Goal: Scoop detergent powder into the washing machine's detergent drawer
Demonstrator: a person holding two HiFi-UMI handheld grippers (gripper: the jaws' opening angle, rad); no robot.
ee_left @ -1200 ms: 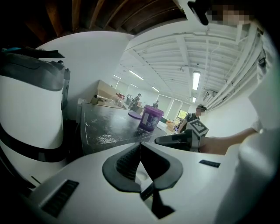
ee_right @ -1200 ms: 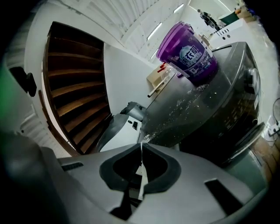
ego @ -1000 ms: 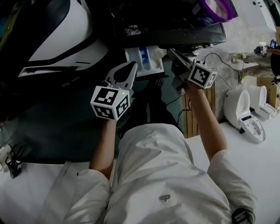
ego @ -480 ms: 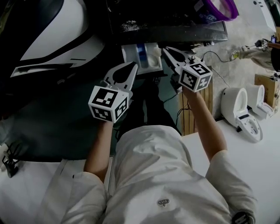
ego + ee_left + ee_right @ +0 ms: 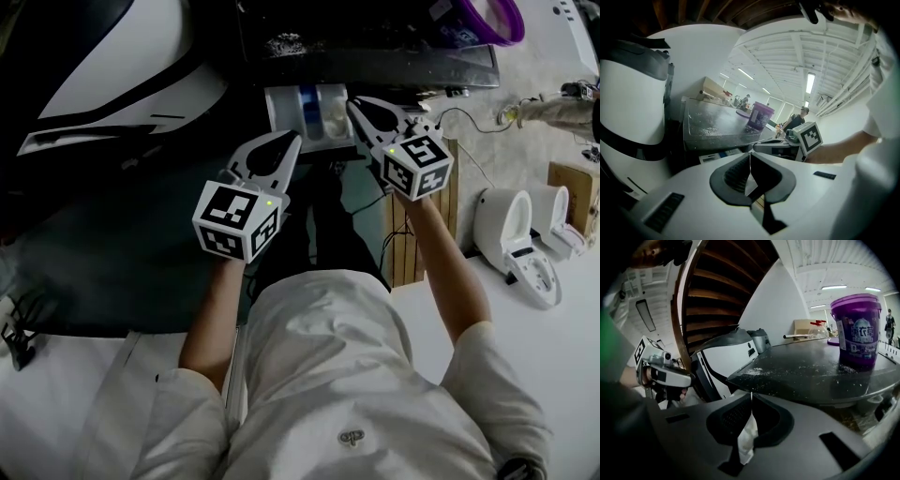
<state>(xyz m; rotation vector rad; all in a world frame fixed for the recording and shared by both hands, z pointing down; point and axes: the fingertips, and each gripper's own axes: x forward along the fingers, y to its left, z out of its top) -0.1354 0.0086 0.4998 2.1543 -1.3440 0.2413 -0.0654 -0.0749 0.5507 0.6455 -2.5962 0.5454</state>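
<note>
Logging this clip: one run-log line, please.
left claw shut, empty | right claw shut, beside open drawer | tub on machine | no scoop held

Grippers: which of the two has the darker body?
The right gripper: its body is dark grey, while the left gripper is white.

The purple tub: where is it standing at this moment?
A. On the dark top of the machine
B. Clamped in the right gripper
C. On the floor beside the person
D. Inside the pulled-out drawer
A: the right gripper view shows the purple tub standing upright on the dark machine top, with nothing gripping it.
</note>
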